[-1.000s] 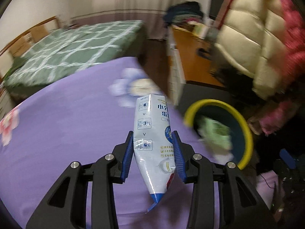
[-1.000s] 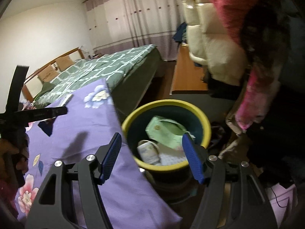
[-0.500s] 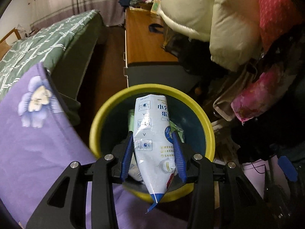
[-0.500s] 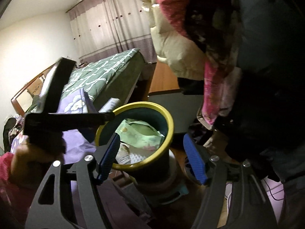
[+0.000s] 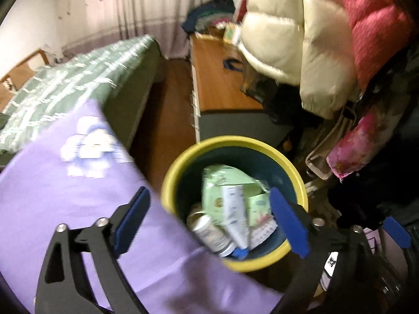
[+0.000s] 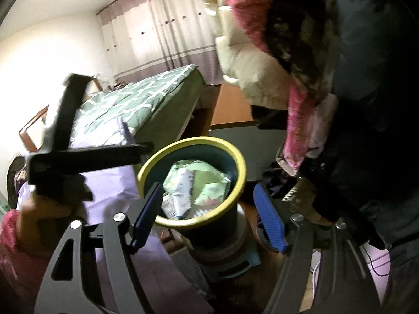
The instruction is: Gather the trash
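Over the yellow-rimmed, dark teal round bin (image 5: pixel 293 167), the left claw (image 5: pixel 209 222) is opening wide and empty, its white-and-blue plastic pouch (image 5: pixel 235 217) lying inside among green wrappers, while the right claw (image 6: pixel 207 214), opening too, holds nothing.

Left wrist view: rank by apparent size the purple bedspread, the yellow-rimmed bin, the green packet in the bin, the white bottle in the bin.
1. purple bedspread, though it is nearest the camera, which inflates it
2. yellow-rimmed bin
3. green packet
4. white bottle, partly hidden, so its full size is unsure
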### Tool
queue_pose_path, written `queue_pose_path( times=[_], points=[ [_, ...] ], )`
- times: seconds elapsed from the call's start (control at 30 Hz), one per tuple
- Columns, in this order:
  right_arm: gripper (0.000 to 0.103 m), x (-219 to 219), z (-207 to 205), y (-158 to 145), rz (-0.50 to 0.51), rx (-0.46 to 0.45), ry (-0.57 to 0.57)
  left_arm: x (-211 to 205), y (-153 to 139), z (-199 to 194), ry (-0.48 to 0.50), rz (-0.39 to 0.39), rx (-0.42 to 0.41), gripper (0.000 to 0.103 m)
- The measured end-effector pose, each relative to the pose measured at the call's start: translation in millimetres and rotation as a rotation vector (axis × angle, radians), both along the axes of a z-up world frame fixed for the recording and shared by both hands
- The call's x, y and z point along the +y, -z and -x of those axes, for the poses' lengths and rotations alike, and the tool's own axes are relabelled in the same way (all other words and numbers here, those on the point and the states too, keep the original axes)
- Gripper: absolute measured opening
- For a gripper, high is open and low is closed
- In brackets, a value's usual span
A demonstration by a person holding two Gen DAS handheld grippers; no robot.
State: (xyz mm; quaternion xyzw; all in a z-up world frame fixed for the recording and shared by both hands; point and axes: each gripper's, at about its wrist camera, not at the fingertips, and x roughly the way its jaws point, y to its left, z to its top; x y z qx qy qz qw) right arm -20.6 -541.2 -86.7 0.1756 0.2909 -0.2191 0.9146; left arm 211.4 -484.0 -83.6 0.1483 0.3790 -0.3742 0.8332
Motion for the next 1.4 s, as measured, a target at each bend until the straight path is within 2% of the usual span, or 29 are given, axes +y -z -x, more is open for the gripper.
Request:
queue_pose_path(
  times=[0.23,0.3,0.43,0.57,0.77,0.93,1.4],
  points=[
    [0.073,46.0,-18.9,-11.7,0.022,-0.023,-0.130,152.1,-60.3,46.7,-0.204,0.098,-0.248,0.098],
    [0.075,60.4,-21.9,-17.4,0.033,-0.041,-0.160,204.6,-77.0,58.7,-0.296,0.103,-0.314,0.098],
    [0.078,88.3,-26.7,-30.0,0.063,-0.069,-0.208,295.3,-98.4,78.1,-0.461,0.131,-0.354,0.098],
    [0.080,120.4,-33.1,-41.7,0.115,-0.081,-0.258,358.0,-101.8,96.5,-0.562,0.155,-0.353,0.098],
    [0.081,159.0,-39.8,-54.6,0.168,-0.095,-0.326,417.0,-86.9,114.7,-0.657,0.166,-0.319,0.098],
    [0.081,172.8,-37.5,-60.3,0.183,-0.104,-0.344,442.5,-77.1,131.3,-0.718,0.169,-0.327,0.098],
    [0.083,178.1,-24.7,-65.5,0.205,-0.121,-0.341,447.2,-74.5,152.7,-0.732,0.174,-0.338,0.098]
  ],
)
